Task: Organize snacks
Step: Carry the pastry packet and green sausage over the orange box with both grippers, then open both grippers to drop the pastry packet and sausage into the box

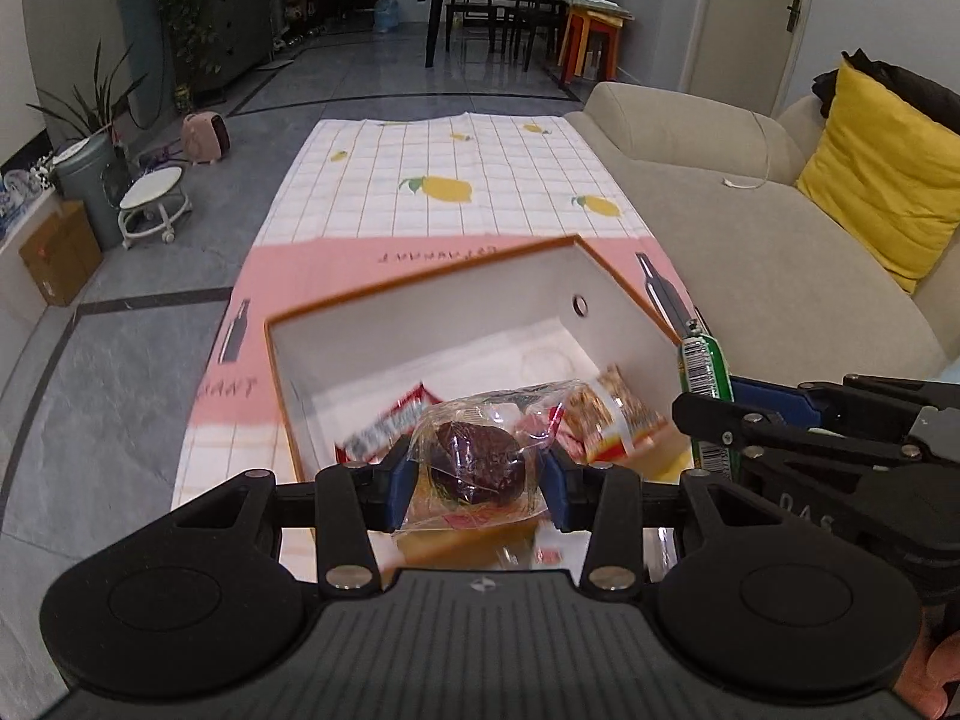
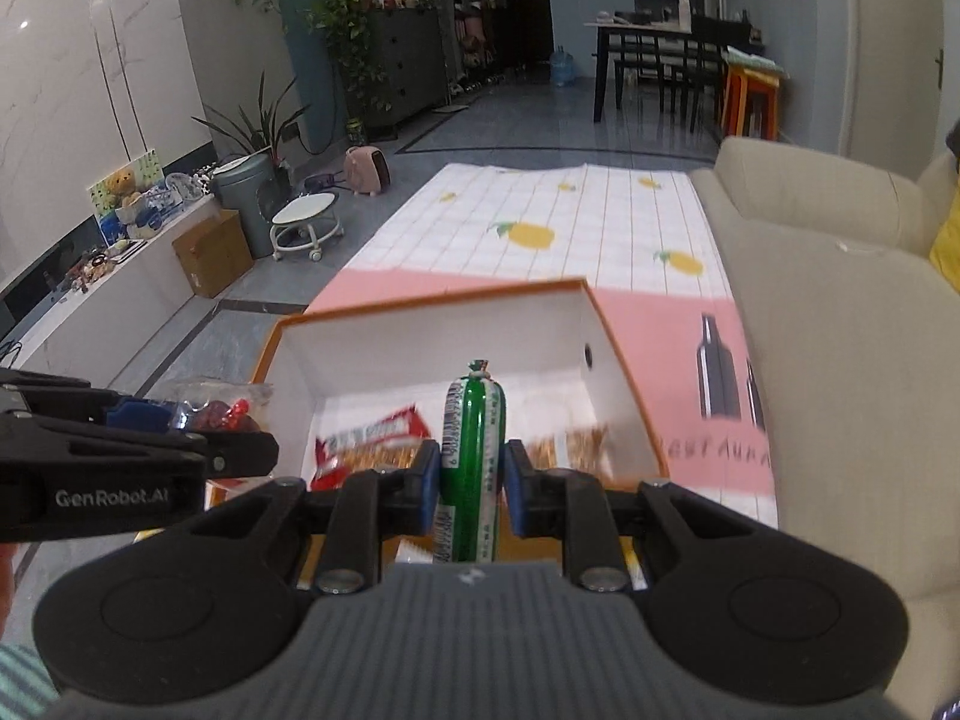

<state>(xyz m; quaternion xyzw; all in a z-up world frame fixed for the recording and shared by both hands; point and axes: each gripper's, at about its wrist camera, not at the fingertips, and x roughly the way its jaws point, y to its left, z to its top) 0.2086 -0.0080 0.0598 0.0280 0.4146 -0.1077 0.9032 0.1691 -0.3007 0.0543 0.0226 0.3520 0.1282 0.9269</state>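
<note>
From the left wrist view, the left tool (image 1: 477,480) pinches a clear bag holding a dark round snack (image 1: 477,459) between its blue pads, at the 6 o'clock edge of an open box (image 1: 420,324) with orange rim and white walls. Inside the box a red-and-white packet (image 1: 384,426) lies at 7 o'clock and a yellow-brown packet (image 1: 618,414) at 4 o'clock. The box sits on a table (image 1: 456,180) covered in a lemon-print cloth with a pink band. At 3 o'clock the right tool (image 1: 714,414) enters, pinching a green sausage stick (image 1: 705,372). A beige sofa (image 1: 750,228) with a yellow cushion (image 1: 882,180) runs along the table's right side.

From the right wrist view, the left tool (image 2: 210,426) with its clear bag (image 2: 216,408) is at 9 o'clock; the right tool (image 2: 471,474) grips the green stick (image 2: 474,438) upright over the box's near edge.
</note>
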